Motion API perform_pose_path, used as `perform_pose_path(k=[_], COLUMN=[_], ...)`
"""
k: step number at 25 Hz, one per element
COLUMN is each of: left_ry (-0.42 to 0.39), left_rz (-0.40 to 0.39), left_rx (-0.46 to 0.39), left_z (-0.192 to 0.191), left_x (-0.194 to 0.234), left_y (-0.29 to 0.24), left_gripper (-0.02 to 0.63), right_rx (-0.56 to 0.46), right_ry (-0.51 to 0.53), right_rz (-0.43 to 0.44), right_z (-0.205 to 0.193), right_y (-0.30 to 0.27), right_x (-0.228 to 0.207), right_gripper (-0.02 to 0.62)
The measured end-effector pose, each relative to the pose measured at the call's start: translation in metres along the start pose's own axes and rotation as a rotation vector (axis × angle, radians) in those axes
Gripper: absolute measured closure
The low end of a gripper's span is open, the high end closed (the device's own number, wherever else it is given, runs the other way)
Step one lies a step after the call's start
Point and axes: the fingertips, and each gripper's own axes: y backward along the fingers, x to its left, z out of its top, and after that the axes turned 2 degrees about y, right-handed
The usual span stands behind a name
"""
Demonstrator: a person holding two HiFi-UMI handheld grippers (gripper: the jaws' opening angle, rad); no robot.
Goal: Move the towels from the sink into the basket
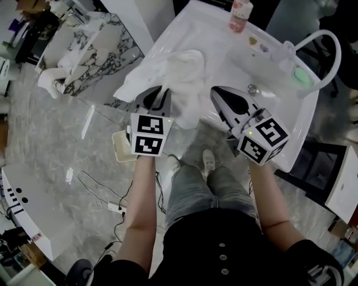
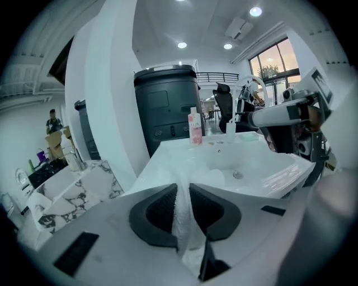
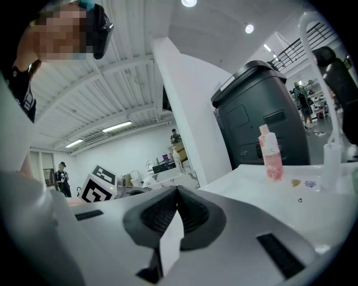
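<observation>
**Person at the sink, left tongs pinching a towel**

Jeans (image 1: 196,190) and two bare forearms (image 1: 142,206) fill the bottom of the head view, where the person stands at the front edge of the sink (image 1: 302,128). Over that edge, at the sink's left side, the left gripper (image 1: 161,89) has its tips on the white towel (image 1: 187,64). The towel is heaped in the sink's left half and spills over its left rim. Just right of the towel, the right gripper (image 1: 215,91) reaches over the same front edge, short of the drain (image 1: 253,88). A pink bottle (image 1: 240,14) stands at the sink's far rim.

Left gripper view: the jaws of the left gripper (image 2: 183,204) are clamped on a fold of towel (image 2: 182,223), which runs up between the pads toward the sink (image 2: 263,167).

Right gripper view: the right gripper (image 3: 178,192) has its pads pressed together. A pale sliver (image 3: 170,240) shows low between the fingers — what it is cannot be told. Beyond lies the sink's top (image 3: 291,206), with the pink bottle (image 3: 271,159) at its far side.
</observation>
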Motion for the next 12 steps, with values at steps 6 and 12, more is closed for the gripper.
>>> perform_pose_path(k=[6, 12], left_ry=[0.018, 0.051], left_rz=[0.097, 0.207], left_rx=[-0.067, -0.122], left_z=[0.009, 0.014], left_x=[0.041, 0.081], left_y=[0.059, 0.119], left_gripper=[0.543, 0.543], right_rx=[-0.011, -0.03], right_ry=[0.036, 0.087], right_rz=[0.079, 0.185], right_z=[0.016, 0.034], right_y=[-0.026, -0.057], right_x=[0.048, 0.099], right_gripper=[0.594, 0.594])
